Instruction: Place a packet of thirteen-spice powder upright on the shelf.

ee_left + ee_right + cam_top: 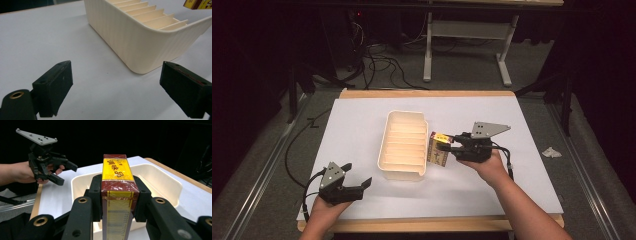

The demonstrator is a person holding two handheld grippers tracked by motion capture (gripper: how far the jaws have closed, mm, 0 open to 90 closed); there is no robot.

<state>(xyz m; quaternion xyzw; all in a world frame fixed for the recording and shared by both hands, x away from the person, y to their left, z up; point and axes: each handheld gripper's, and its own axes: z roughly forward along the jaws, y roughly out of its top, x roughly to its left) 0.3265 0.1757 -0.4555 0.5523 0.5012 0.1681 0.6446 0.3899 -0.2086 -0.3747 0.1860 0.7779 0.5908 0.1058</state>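
Right now my right claw [451, 146] is clenched on the box [438, 149], holding it upright just beside the tray [404, 172] so it can go in end-first (that's my guess). It's a tall carton, maroon with yellow panels, wrapped in film. My left claw [360, 186] rests wide open nearby, empty.

Open claw [116, 87] near cream tray [140, 45]
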